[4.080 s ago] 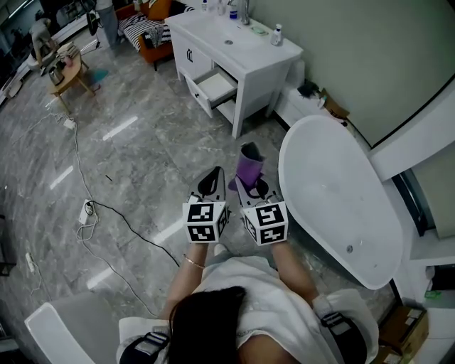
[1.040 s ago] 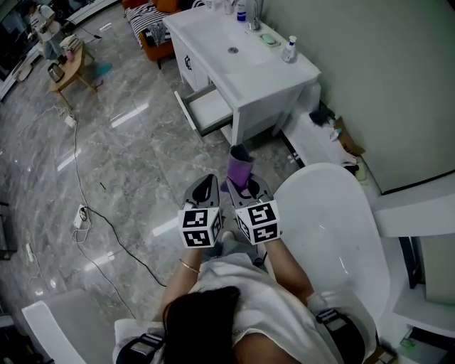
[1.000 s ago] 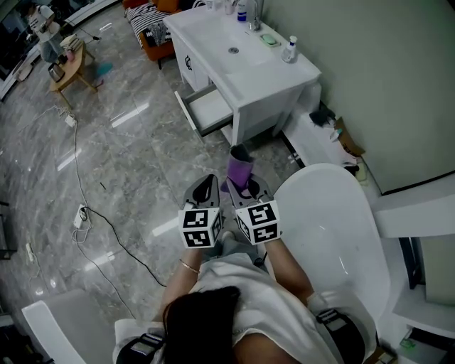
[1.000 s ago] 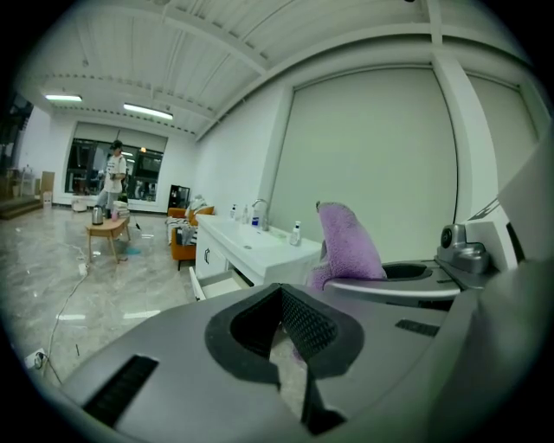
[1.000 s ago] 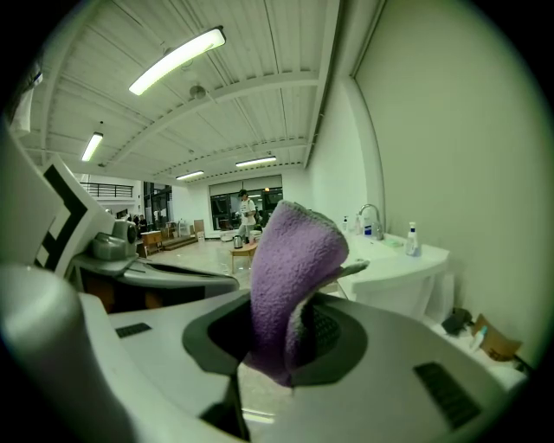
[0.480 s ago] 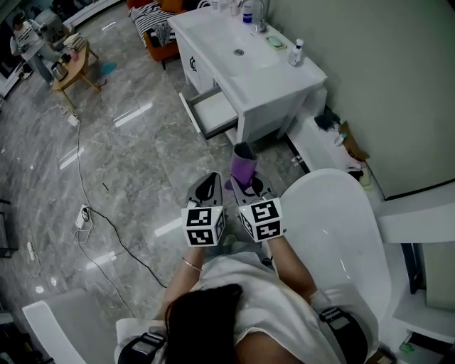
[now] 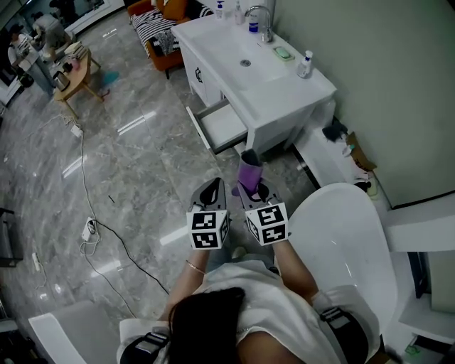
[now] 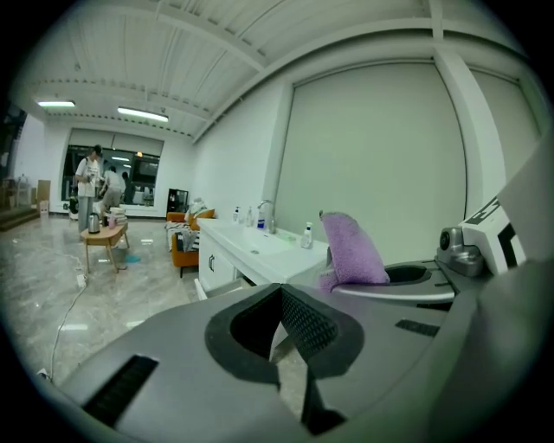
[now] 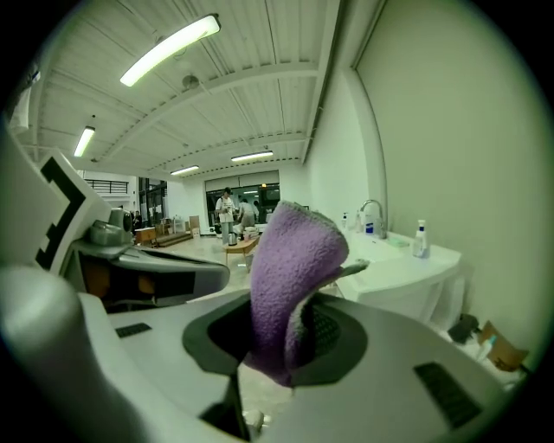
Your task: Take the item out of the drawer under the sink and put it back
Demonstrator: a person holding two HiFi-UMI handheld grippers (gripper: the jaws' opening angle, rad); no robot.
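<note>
Head view, lower middle of the frame: two tongs held side by side, marker cubes (image 7: 207,229) toward the person (image 7: 242,306) at the bottom edge. Right tongs (image 7: 251,185) closed on a purple cloth (image 7: 249,170), gripped at its lower end, the rest standing up past the tips and folded over at the top. Left tongs (image 7: 212,188) just to the left, pressed together with nothing between them. Same reading in the left gripper view, with the dark ribbed pads (image 8: 305,322) meeting in a point and only floor and furniture beyond. Right gripper view: cloth wedged into the gap between the pads and bulging upward, blocking much of the middle of the frame. Above and slightly right of the cloth, well apart from it, a white sink cabinet (image 7: 288,99) against the wall, with one drawer (image 7: 222,126) pulled out on its left side, pale inside. On the cabinet top, a tap (image 7: 264,20), a green soap dish (image 7: 284,52) and a pump bottle (image 7: 306,64). Right of the tongs, the curved rim of a white bathtub (image 7: 334,206). Grey marble floor (image 7: 142,163) with a black cable (image 7: 121,238) winding down the left side. Upper left corner: a small wooden table (image 7: 75,67) with a few things on it. Near the top edge, an orange chair (image 7: 160,32) with striped fabric.
</note>
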